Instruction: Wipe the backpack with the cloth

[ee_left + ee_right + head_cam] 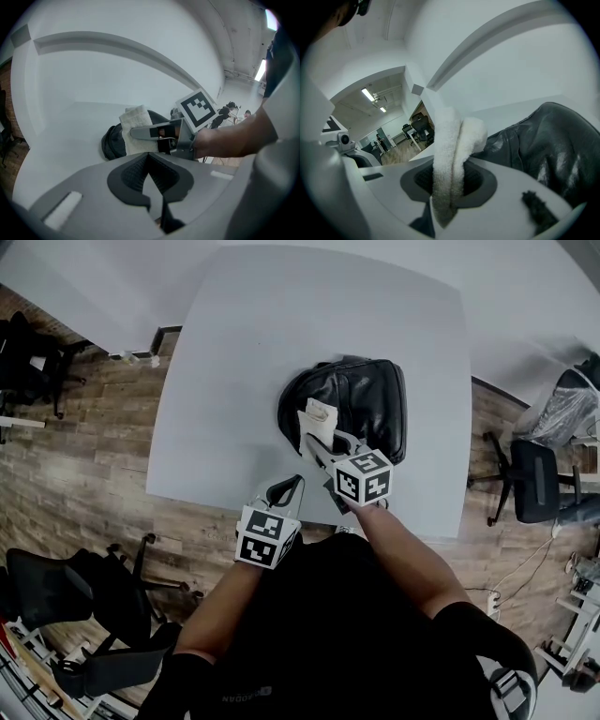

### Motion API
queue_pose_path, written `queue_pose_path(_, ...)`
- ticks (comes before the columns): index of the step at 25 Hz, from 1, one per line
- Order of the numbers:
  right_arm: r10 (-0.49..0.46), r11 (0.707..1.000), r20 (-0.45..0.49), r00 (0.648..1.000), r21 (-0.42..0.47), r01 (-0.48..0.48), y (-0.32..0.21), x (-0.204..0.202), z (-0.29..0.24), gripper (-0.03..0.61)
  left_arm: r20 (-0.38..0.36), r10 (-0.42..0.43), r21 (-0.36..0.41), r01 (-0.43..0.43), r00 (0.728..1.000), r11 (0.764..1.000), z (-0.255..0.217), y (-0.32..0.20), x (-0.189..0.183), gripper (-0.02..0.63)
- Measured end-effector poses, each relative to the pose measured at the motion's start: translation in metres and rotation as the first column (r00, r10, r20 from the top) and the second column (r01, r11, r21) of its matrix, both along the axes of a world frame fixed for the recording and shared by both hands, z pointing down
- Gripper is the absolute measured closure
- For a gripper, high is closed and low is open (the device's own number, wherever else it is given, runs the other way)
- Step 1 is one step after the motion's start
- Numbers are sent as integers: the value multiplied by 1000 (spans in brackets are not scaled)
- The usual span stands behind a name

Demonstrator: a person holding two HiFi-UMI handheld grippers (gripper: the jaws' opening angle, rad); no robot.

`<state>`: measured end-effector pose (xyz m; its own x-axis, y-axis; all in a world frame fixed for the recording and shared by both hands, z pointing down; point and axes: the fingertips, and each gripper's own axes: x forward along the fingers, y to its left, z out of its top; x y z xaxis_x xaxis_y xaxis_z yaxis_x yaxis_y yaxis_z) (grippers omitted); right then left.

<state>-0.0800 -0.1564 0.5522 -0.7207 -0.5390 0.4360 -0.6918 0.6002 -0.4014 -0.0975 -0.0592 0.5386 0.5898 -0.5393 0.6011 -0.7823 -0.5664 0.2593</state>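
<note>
A black leather backpack (366,409) lies flat on the white table (244,352), a little right of its middle. My right gripper (314,448) is shut on a folded white cloth (317,420), which rests on the backpack's left part. In the right gripper view the cloth (450,140) stands pinched between the jaws, with the backpack (543,140) just to its right. My left gripper (285,491) hovers at the table's front edge, shut with nothing in it. The left gripper view shows the cloth (136,119), the backpack (111,143) and the right gripper (140,133) ahead.
Black office chairs stand on the wood floor at the lower left (66,592), upper left (28,357) and right (534,479). A plastic-wrapped item (561,411) is at the far right. The table's front edge (206,500) runs just past my left gripper.
</note>
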Motion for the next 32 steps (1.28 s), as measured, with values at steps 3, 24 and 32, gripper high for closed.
queue_pose_path(3,-4,1000,-1,1000,-6,4,4,9,-1,491,-2,5,-1,-5,1000,1000,0,1,9,606)
queue_pose_path(24,10,1000,-48,999,30,-9,22,97,-24,491,-11,57,29,-56,998,998,-11,2,79,606)
queue_pose_path(32,-7,999,-55,998,40,9,27,122,-34,491,-3,48,33,-48,999,998,-14,4,94,606)
